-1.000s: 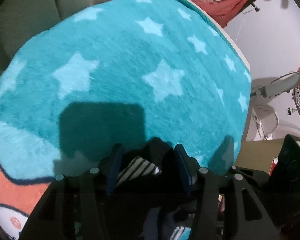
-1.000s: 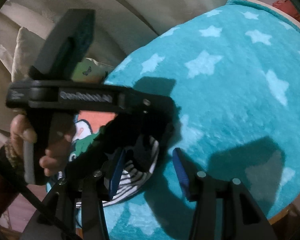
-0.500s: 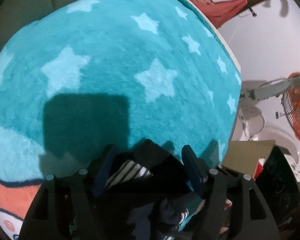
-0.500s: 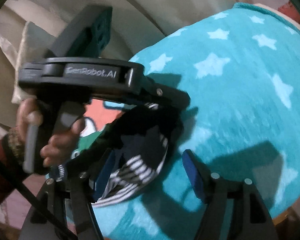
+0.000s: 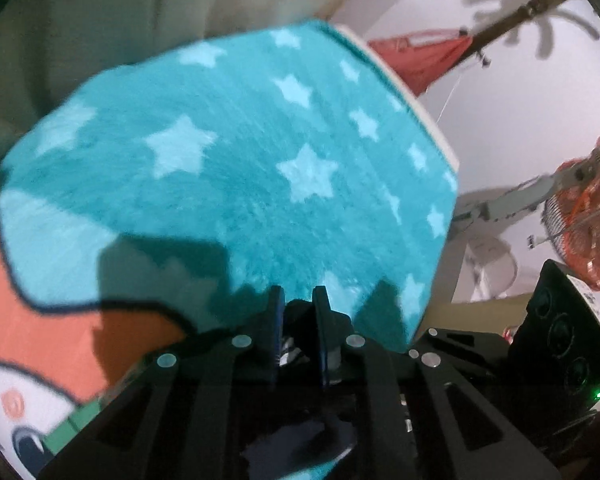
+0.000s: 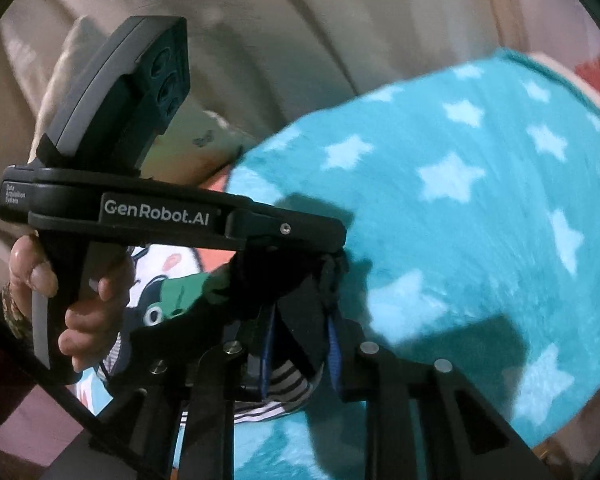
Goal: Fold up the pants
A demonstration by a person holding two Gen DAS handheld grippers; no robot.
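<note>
The pants (image 6: 288,292) are dark with a black-and-white striped band, bunched up and lifted above a teal star blanket (image 6: 480,240). My left gripper (image 5: 298,312) is shut on a fold of the dark pants (image 5: 298,322). It also shows in the right wrist view (image 6: 332,240), held by a hand, clamping the top of the bundle. My right gripper (image 6: 300,336) is shut on the pants just below it, with the striped band (image 6: 284,380) hanging between its fingers.
The teal star blanket (image 5: 260,184) covers a bed, with an orange and white cartoon print (image 5: 60,344) at the near left. A cushion (image 6: 204,140) lies against beige upholstery behind. An orange fan (image 5: 580,216), a box and a red cloth (image 5: 420,56) stand right.
Both grippers were open around the bunched pants and have closed on them. The left gripper has lifted and tilted, and the pants hang between the two grippers.
</note>
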